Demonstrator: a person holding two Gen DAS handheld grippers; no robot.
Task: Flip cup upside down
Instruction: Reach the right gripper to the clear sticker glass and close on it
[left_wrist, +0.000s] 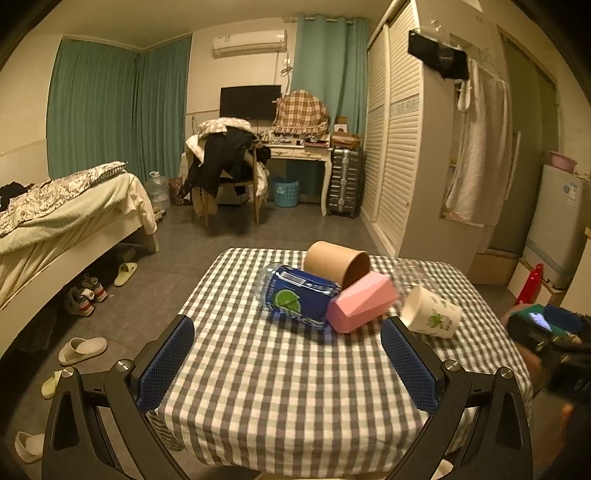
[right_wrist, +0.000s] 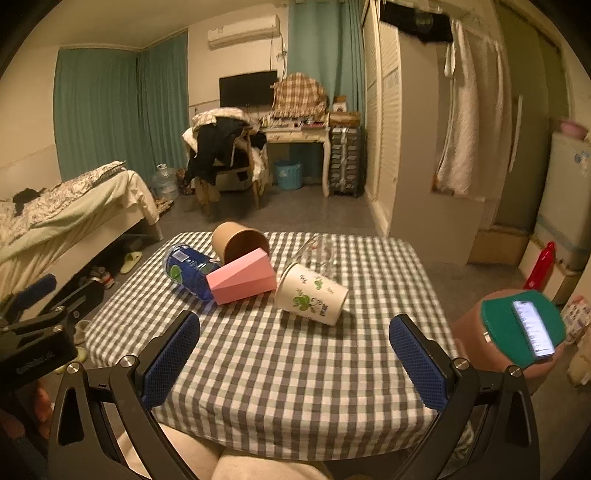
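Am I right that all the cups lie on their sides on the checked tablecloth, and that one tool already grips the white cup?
Not quite. In the right wrist view the white cup lies untouched on the tablecloth; the right tool and left tool are both open and empty. The cups do lie on their sides.

Both views dim, with a warm yellow-green indoor cast; no light source visible. Strong fisheye distortion: walls and wardrobe (left_wrist: 391, 122) bow outward, black vignette in all corners. Motion blur in left wrist view on the white cup (left_wrist: 432, 312) and right edge. Soft shadows under objects on the checked tablecloth (right_wrist: 295, 365). Phone screen (right_wrist: 533, 328) glares bright, lower right.
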